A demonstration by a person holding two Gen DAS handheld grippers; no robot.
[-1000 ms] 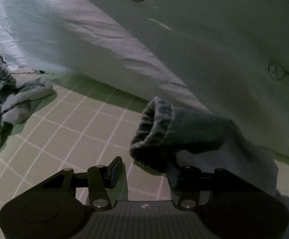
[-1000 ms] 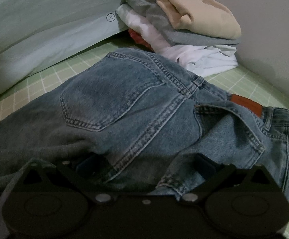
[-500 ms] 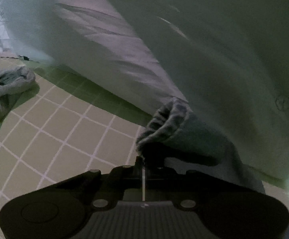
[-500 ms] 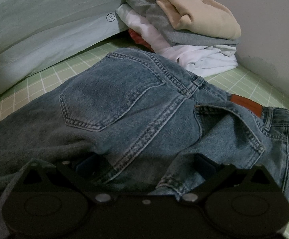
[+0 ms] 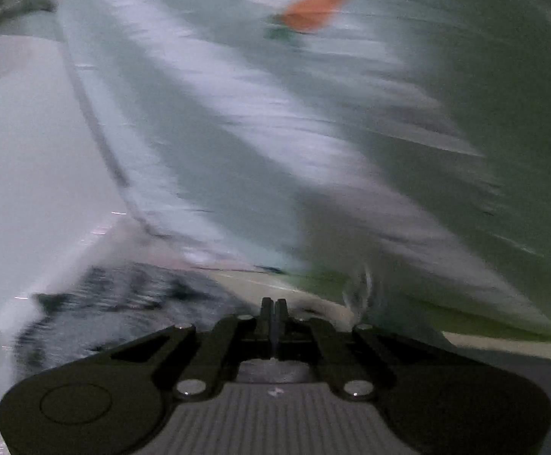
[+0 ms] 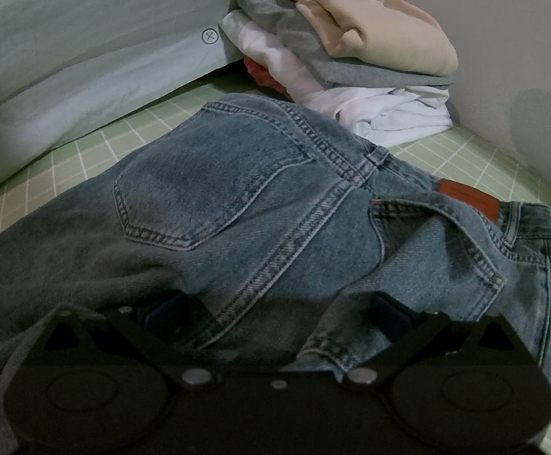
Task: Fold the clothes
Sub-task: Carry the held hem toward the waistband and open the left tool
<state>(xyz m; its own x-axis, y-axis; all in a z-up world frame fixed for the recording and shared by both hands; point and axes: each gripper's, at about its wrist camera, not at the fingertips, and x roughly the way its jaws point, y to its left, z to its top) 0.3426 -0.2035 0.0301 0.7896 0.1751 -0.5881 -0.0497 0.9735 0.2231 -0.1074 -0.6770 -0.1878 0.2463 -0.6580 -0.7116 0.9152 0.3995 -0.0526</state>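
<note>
In the right wrist view, blue jeans (image 6: 260, 204) lie on the green checked sheet (image 6: 484, 151), back pocket up. My right gripper (image 6: 275, 307) is open, its fingers spread wide with the denim draped over and between them. A grey garment (image 6: 47, 284) lies at the lower left against the jeans. The left wrist view is heavily motion-blurred. My left gripper (image 5: 274, 305) has its fingers pressed together; a wisp of grey cloth (image 5: 358, 295) shows just to its right. Whether cloth is pinched between the fingers is hidden.
A stack of folded clothes (image 6: 351, 49), beige on grey on white, stands at the back right by the wall. A pale pillow or duvet (image 6: 85, 57) runs along the back left; it fills the left wrist view (image 5: 313, 132). A dark patterned cloth (image 5: 123, 303) lies lower left.
My left gripper closed at the grey sleeve cuff, then swung fast; the view now blurs and the cuff is out of sight. The right gripper and jeans have not moved.
</note>
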